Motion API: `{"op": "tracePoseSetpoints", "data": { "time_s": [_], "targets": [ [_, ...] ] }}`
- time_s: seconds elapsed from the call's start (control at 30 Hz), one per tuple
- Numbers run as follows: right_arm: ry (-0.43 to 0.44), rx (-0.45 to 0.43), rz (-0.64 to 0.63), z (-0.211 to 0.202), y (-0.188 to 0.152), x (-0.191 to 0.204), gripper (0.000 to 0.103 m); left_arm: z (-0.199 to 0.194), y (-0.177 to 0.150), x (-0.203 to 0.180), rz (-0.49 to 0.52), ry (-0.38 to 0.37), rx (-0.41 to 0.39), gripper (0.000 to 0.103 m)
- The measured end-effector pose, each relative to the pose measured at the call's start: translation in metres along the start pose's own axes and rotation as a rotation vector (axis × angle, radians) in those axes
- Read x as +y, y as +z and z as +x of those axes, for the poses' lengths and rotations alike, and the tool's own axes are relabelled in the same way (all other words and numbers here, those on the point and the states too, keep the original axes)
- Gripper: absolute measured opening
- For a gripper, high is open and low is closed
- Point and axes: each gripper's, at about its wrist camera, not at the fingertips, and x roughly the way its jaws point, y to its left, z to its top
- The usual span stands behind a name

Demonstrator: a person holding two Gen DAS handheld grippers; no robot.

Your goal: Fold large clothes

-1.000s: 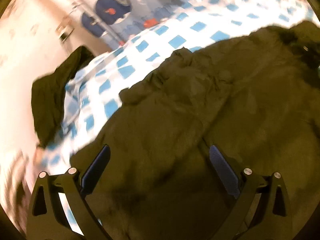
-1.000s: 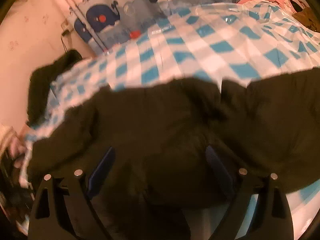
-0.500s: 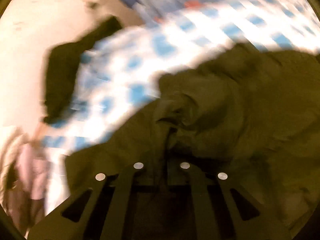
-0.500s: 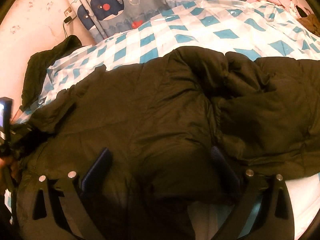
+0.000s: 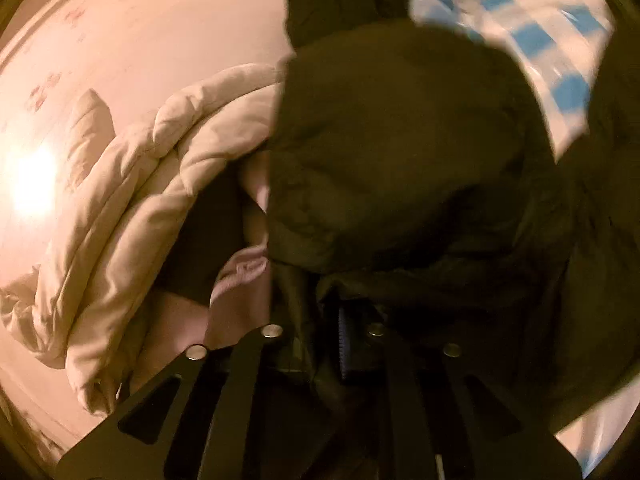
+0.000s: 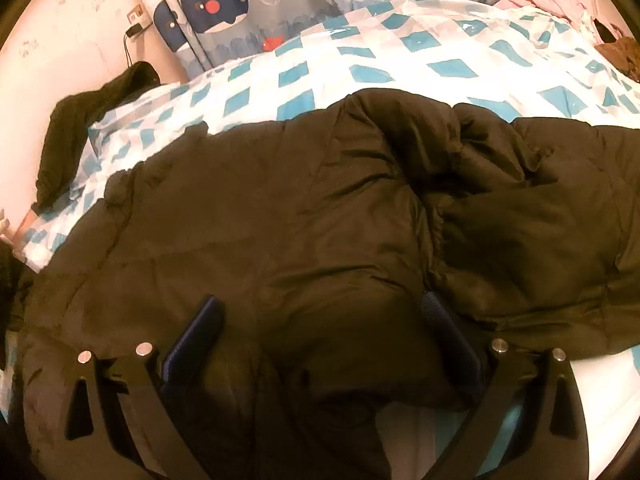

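A large dark olive puffer jacket (image 6: 304,216) lies spread across a bed with a blue and white checked sheet (image 6: 400,56). My right gripper (image 6: 320,320) is open, its fingers straddling the jacket's near edge without pinching it. My left gripper (image 5: 324,328) is shut on a fold of the same jacket (image 5: 400,160) and holds it lifted, so the cloth hangs in front of the left wrist camera and hides much of the bed.
A beige quilted duvet (image 5: 132,184) is bunched beside the jacket against a pink wall. Another dark garment (image 6: 80,128) hangs over the bed's far left corner. A whale-print curtain (image 6: 280,4) hangs behind the bed. Pink clothes (image 6: 548,0) lie at the far right.
My left gripper closed on the jacket, then lifted and swung it left toward the duvet. My right gripper stayed open and rose slightly over the jacket.
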Motion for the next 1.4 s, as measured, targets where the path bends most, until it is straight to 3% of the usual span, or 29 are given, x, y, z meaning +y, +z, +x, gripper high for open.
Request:
{"op": "tracePoseSetpoints", "data": {
  "time_s": [0.07,0.13,0.2,0.27,0.33,0.4,0.5,0.53,0.57,0.6,0.63,0.67,0.7,0.83,0.9,0.93,1.0,1.1,1.13,1.17,1.2,1.23,1.27,1.3,1.37,1.4],
  "targets": [
    [-0.026,0.06,-0.056,-0.003,0.005,0.007,0.096,-0.014,-0.01,-0.007,0.08,-0.012,-0.016,0.025],
    [-0.002,0.069,-0.09,-0.022,0.006,0.018,0.096,-0.032,-0.021,-0.002,0.108,-0.008,-0.057,0.073],
    [0.027,0.04,-0.172,-0.051,-0.002,0.038,0.096,-0.044,-0.036,0.013,0.089,0.031,-0.092,0.088],
    [0.028,0.071,-0.265,-0.06,-0.019,0.052,0.096,-0.05,-0.048,0.035,0.04,0.012,-0.072,0.089],
    [-0.07,0.211,-0.406,-0.042,-0.049,0.06,0.096,-0.049,-0.064,0.061,-0.075,-0.071,-0.039,0.09],
    [-0.079,0.192,-0.414,-0.049,-0.059,0.051,0.096,-0.062,-0.073,0.072,-0.138,-0.101,-0.048,0.09],
    [-0.086,0.156,-0.315,-0.073,-0.045,0.034,0.096,-0.076,-0.079,0.047,-0.017,-0.022,-0.104,0.092],
    [-0.074,0.109,-0.29,-0.087,-0.037,0.029,0.096,-0.065,-0.078,0.032,0.049,-0.002,-0.078,0.096],
    [-0.048,0.066,-0.271,-0.101,-0.031,0.026,0.096,-0.043,-0.08,0.005,0.181,0.048,-0.021,0.097],
    [0.004,0.013,-0.233,-0.123,-0.023,0.022,0.096,-0.034,-0.081,-0.005,0.249,0.106,-0.018,0.097],
    [0.043,-0.006,-0.206,-0.137,-0.02,0.02,0.096,-0.024,-0.083,-0.017,0.297,0.151,-0.015,0.097],
    [0.082,-0.013,-0.189,-0.15,-0.019,0.02,0.096,-0.022,-0.086,-0.021,0.308,0.139,-0.005,0.097],
    [0.125,0.003,-0.194,-0.164,-0.02,0.022,0.096,-0.024,-0.087,-0.022,0.304,0.116,-0.01,0.097],
    [0.107,0.162,-0.281,-0.181,-0.053,0.032,0.096,-0.062,-0.124,0.01,0.225,-0.05,-0.075,0.096],
    [0.156,0.239,-0.271,-0.184,-0.076,0.032,0.096,-0.077,-0.143,0.031,0.175,-0.2,-0.095,0.096],
    [0.166,0.259,-0.262,-0.186,-0.086,0.03,0.096,-0.081,-0.153,0.043,0.131,-0.339,-0.102,0.096],
    [0.149,0.307,-0.259,-0.186,-0.103,0.028,0.096,-0.084,-0.172,0.073,0.038,-0.528,-0.075,0.096],
    [0.147,0.348,-0.25,-0.189,-0.122,0.027,0.096,-0.079,-0.201,0.106,-0.12,-0.678,-0.053,0.096],
    [0.146,0.359,-0.246,-0.191,-0.127,0.027,0.096,-0.082,-0.209,0.113,-0.14,-0.626,-0.046,0.096],
    [0.143,0.366,-0.244,-0.192,-0.129,0.025,0.096,-0.072,-0.21,0.11,-0.127,-0.494,-0.006,0.096],
    [0.139,0.374,-0.239,-0.191,-0.131,0.023,0.096,-0.067,-0.218,0.105,-0.051,-0.269,0.067,0.096],
    [0.132,0.387,-0.226,-0.191,-0.135,0.021,0.096,-0.067,-0.227,0.097,0.044,-0.139,0.085,0.097],
    [0.131,0.396,-0.214,-0.191,-0.137,0.019,0.096,-0.068,-0.23,0.095,0.068,-0.132,0.074,0.096],
    [0.137,0.401,-0.203,-0.192,-0.138,0.018,0.096,-0.071,-0.23,0.099,0.009,-0.274,0.05,0.096],
    [0.169,0.402,-0.194,-0.198,-0.141,0.019,0.096,-0.08,-0.238,0.13,-0.197,-0.629,-0.003,0.096],
    [0.188,0.401,-0.186,-0.2,-0.142,0.021,0.096,-0.07,-0.244,0.142,-0.334,-0.736,0.01,0.096]
  ]
}}
